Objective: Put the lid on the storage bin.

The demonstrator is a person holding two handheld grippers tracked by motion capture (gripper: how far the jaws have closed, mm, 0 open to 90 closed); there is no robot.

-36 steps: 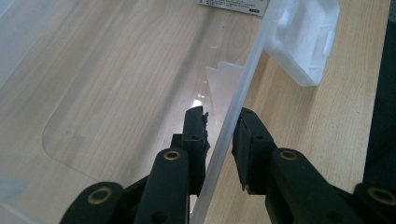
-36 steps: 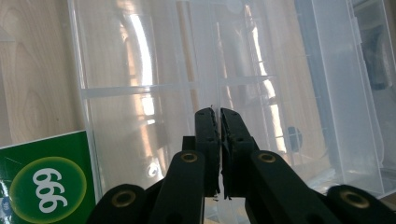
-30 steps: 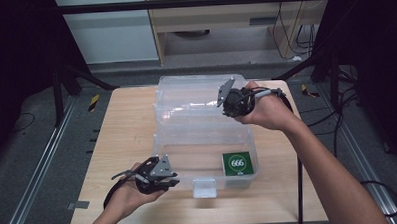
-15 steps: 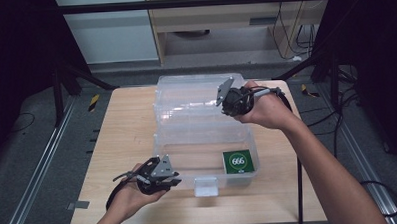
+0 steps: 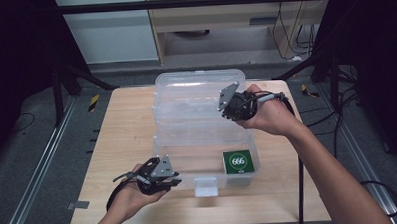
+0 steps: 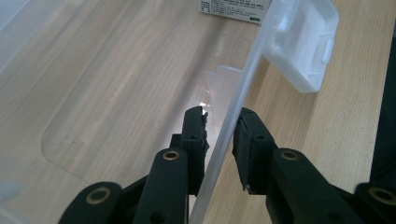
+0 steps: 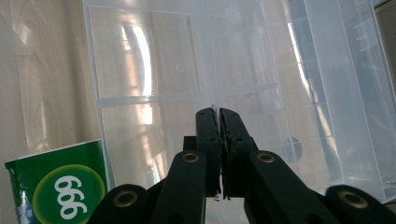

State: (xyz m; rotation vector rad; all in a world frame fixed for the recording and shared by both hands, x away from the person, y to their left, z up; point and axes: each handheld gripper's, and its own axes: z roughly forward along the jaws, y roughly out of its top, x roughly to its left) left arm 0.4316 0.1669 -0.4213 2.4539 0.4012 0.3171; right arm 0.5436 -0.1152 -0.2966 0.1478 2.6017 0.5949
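A clear plastic box stands on the wooden table with its lid raised at the back. My right gripper is shut on the lid's free edge, which runs as a thin line between the jaws. My left gripper grips the box's front wall near its left corner, one jaw inside and one outside. A green pack marked 666 lies inside the box at the front right.
The box's white latch tab hangs at the middle of the front wall. A white label shows through the box floor. Bare tabletop lies left of the box. Cables trail off the table's right side.
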